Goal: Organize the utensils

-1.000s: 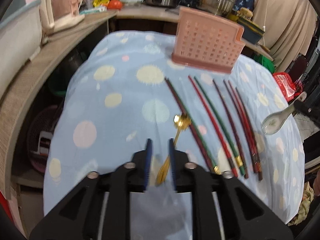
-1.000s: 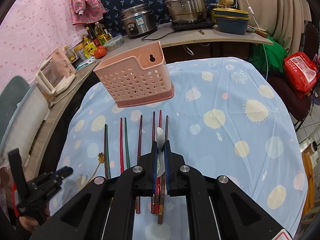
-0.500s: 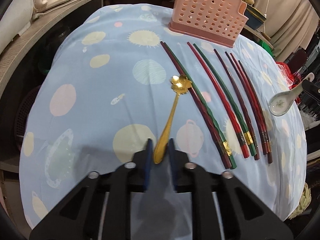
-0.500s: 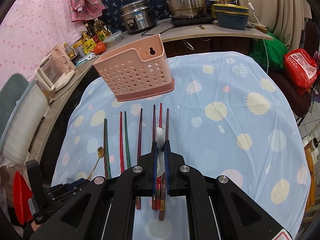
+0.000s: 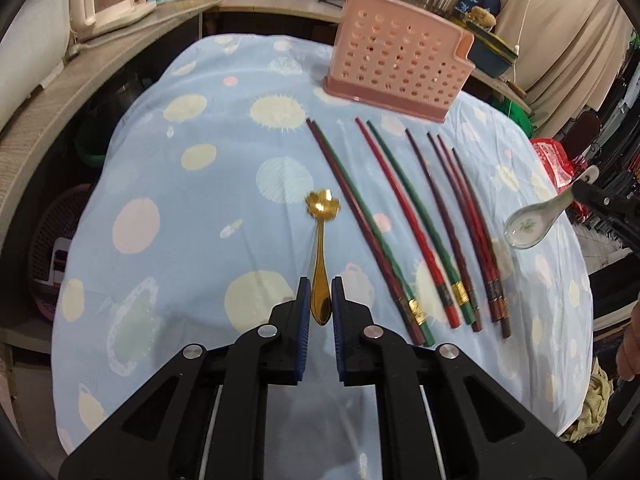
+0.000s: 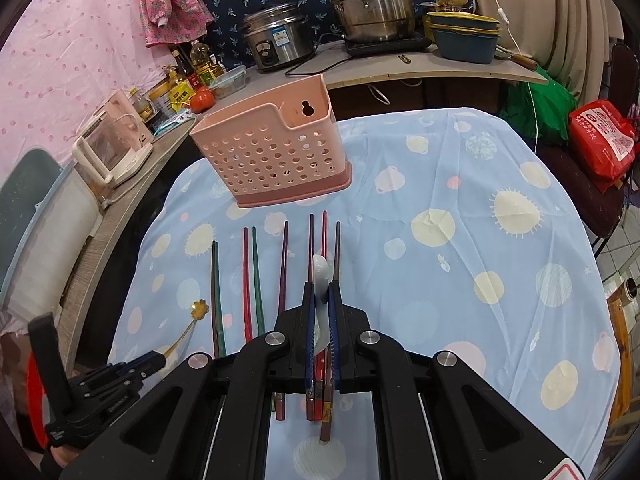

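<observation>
Pink perforated utensil holder (image 5: pixel 400 68) upright near the far edge of a table draped in a pale blue cloth (image 5: pixel 192 216) printed with cream, pink and green discs. Chopsticks (image 5: pixel 400 216) in red, green and dark brown, fanned in a row on the cloth in front of the holder, tips toward it, banded ends toward the near edge. Gold spoon (image 5: pixel 320 248) with flower-shaped bowl to the left of the chopsticks, well short of the holder; handle end between the blue pads of the left gripper (image 5: pixel 319 312), jaws closing on it. White ceramic spoon (image 5: pixel 532 220) in the air to the right of the chopstick row, handle clamped in the right gripper (image 6: pixel 320 308), jaws closed on it.

Curved wooden counter (image 6: pixel 400 68) wrapping behind and to the left of the holder: rice cooker (image 6: pixel 276 36), stacked steel steamer pot (image 6: pixel 372 4), blue and yellow basins (image 6: pixel 464 32), oil bottles, a tomato (image 6: pixel 202 100), a pink-and-white kettle (image 6: pixel 112 140). Dark blue patterned fabric on the wall behind the counter, pink dotted fabric to its left, beige curtain to its right. Red bag (image 6: pixel 604 136) and green bag (image 6: pixel 540 108) to the right of the holder, beyond the table edge.
</observation>
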`<control>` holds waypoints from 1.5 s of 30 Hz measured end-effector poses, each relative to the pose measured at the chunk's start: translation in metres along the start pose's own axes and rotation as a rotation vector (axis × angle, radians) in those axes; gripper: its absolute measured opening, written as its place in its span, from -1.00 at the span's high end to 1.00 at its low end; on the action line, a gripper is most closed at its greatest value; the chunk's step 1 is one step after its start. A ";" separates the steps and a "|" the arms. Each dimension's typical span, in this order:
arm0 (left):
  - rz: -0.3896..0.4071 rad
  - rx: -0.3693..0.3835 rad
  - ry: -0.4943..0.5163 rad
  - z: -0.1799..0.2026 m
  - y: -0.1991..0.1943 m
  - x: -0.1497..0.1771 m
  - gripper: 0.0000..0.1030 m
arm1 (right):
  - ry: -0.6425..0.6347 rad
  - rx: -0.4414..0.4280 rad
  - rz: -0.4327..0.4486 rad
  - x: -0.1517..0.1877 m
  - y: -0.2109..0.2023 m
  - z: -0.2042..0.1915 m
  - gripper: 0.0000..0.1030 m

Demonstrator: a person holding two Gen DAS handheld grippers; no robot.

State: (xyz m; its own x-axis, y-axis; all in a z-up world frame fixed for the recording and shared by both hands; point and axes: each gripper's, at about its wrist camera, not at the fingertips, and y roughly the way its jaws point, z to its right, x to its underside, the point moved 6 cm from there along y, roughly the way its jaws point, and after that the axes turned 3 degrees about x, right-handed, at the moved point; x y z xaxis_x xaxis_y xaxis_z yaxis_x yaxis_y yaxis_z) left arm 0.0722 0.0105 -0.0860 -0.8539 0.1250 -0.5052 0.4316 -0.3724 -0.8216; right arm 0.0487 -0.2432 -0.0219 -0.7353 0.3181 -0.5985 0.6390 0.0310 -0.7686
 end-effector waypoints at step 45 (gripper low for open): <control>0.265 -0.090 0.236 0.074 -0.043 -0.291 0.98 | -0.091 0.064 0.194 -0.220 0.056 -0.033 0.87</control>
State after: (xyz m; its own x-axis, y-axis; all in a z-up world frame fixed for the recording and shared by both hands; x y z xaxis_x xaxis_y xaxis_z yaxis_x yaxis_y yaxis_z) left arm 0.2809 -0.0777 0.1161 -0.6225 0.2480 -0.7422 0.6618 -0.3393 -0.6685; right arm 0.2532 -0.2799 0.0744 -0.6191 0.2255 -0.7523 0.7569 -0.0838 -0.6481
